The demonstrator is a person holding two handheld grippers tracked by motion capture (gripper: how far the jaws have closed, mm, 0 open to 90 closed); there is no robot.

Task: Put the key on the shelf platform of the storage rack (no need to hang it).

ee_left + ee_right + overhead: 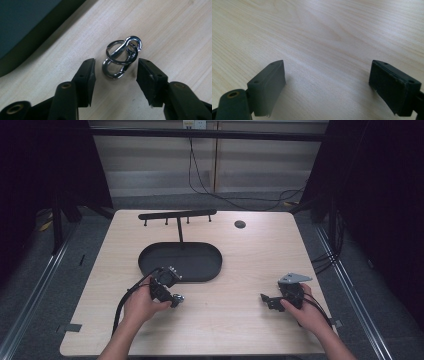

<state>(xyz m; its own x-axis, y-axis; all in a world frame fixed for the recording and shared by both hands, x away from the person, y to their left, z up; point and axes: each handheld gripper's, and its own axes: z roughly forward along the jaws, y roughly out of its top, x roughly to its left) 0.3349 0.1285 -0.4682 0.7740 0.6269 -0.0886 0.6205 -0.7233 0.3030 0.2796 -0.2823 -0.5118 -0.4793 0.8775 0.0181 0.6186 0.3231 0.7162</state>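
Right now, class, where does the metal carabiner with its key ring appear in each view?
High view: the carabiner lies left of centre on the wooden table, by the left gripper.
Left gripper view: centre frame, between the open jaws, untouched.
Right gripper view: not in it.
Shared landmark: the wooden table.

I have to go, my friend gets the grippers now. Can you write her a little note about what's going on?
Left gripper: open, jaws on either side of the silver carabiner clip with its key ring; pads not touching it.
Right gripper: open, empty, over bare table.
Clip lies flat on the table, just in front of the black oval tray. Hook stand rises from the tray's far edge.
Done: left gripper lined up on the clip.
Left: close on it, lift it; probably hang it on a hook.
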